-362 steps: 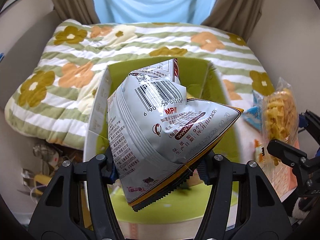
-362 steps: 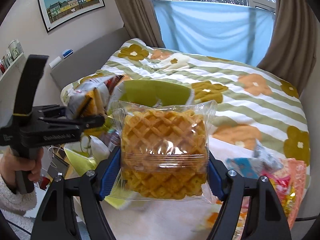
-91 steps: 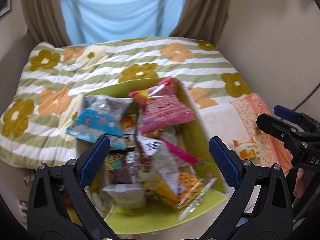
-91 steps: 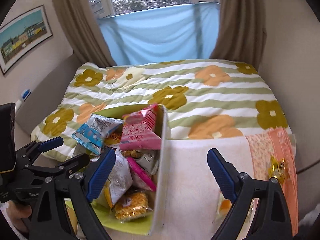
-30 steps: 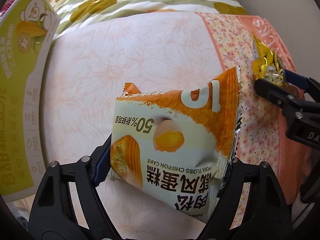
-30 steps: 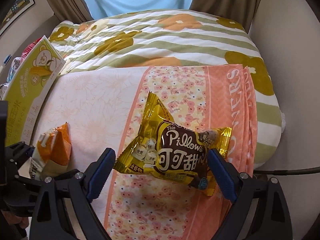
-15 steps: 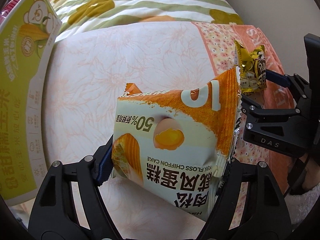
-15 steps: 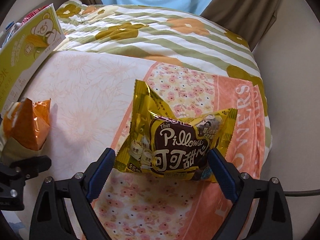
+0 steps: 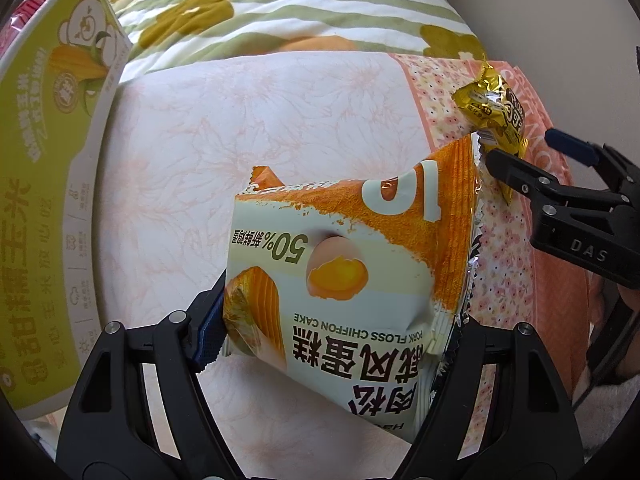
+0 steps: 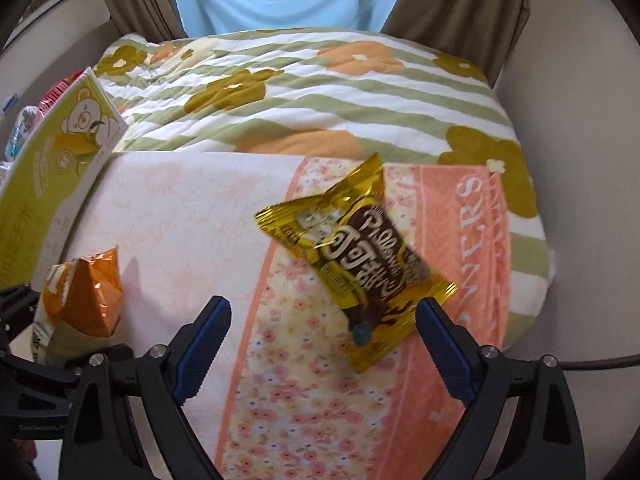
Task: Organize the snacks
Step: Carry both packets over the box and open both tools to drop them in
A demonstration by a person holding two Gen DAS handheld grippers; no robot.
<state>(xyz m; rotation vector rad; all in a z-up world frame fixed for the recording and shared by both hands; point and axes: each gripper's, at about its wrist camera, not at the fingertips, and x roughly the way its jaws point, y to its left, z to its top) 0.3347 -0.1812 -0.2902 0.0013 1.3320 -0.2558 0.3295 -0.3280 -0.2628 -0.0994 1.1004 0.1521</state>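
My left gripper (image 9: 336, 320) is shut on an orange and cream pork floss chiffon cake packet (image 9: 352, 256), held above the pale towel; the packet also shows in the right wrist view (image 10: 80, 292). My right gripper (image 10: 320, 332) is open. The gold Pillows snack packet (image 10: 356, 248) is tilted and blurred between and ahead of its blue pads, no longer clamped. It also shows in the left wrist view (image 9: 492, 108), beside the right gripper's finger. The green snack box (image 9: 44, 168) stands at the left; its wall shows in the right wrist view (image 10: 44, 176).
A pink floral towel (image 10: 304, 380) covers the surface below. A striped flower quilt (image 10: 304, 96) lies behind, with curtains and a wall beyond. A dark cable (image 10: 600, 360) runs at the right edge.
My right gripper has opened and the gold Pillows packet has slipped free, tilting to the right. My left gripper still holds the cake packet and has shifted little.
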